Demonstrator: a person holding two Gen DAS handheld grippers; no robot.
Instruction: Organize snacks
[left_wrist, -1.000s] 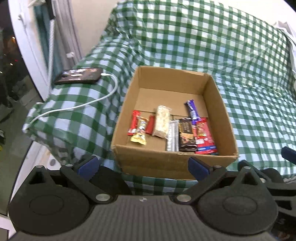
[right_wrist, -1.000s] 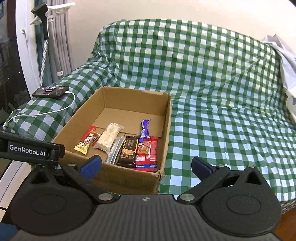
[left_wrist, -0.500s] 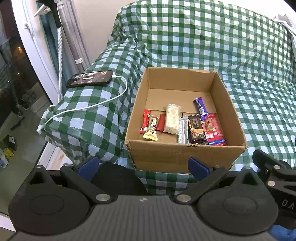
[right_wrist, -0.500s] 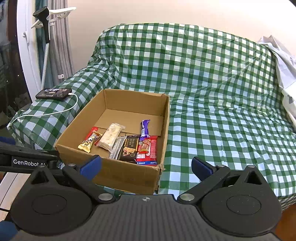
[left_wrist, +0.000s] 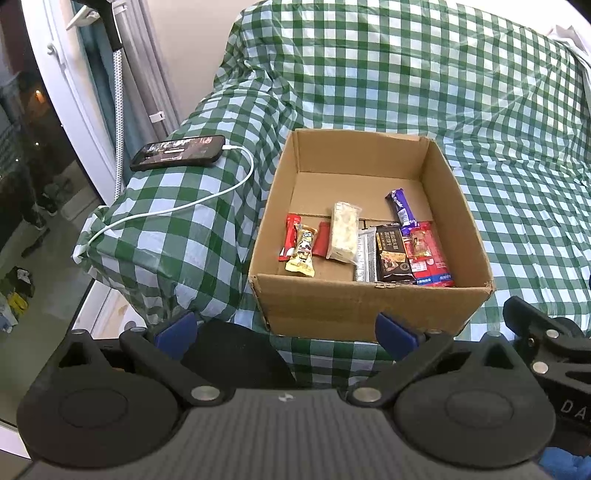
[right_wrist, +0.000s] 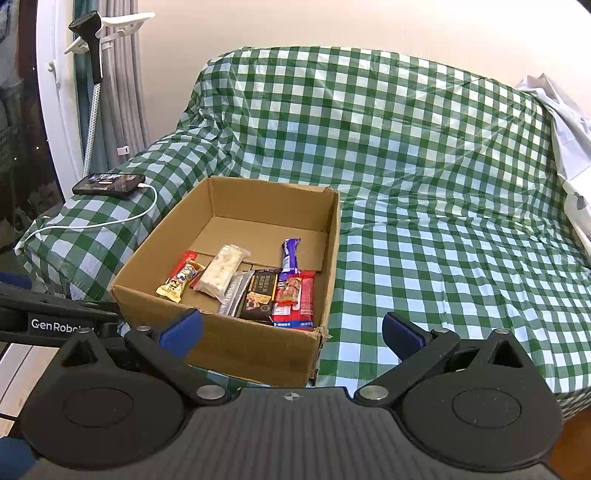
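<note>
Both the left gripper (left_wrist: 284, 328) and right gripper (right_wrist: 291, 332) hover wide-jawed and empty short of the cardboard box (left_wrist: 369, 306), whose snacks (left_wrist: 365, 247) lie ahead, seemingly sorted.

One cardboard box (left_wrist: 373, 306), eight snack bars (left_wrist: 393, 253), one phone (left_wrist: 179, 152), one white cable (left_wrist: 207, 199)

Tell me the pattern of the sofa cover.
The cover is a green-and-white check, clearest in the right wrist view.
</note>
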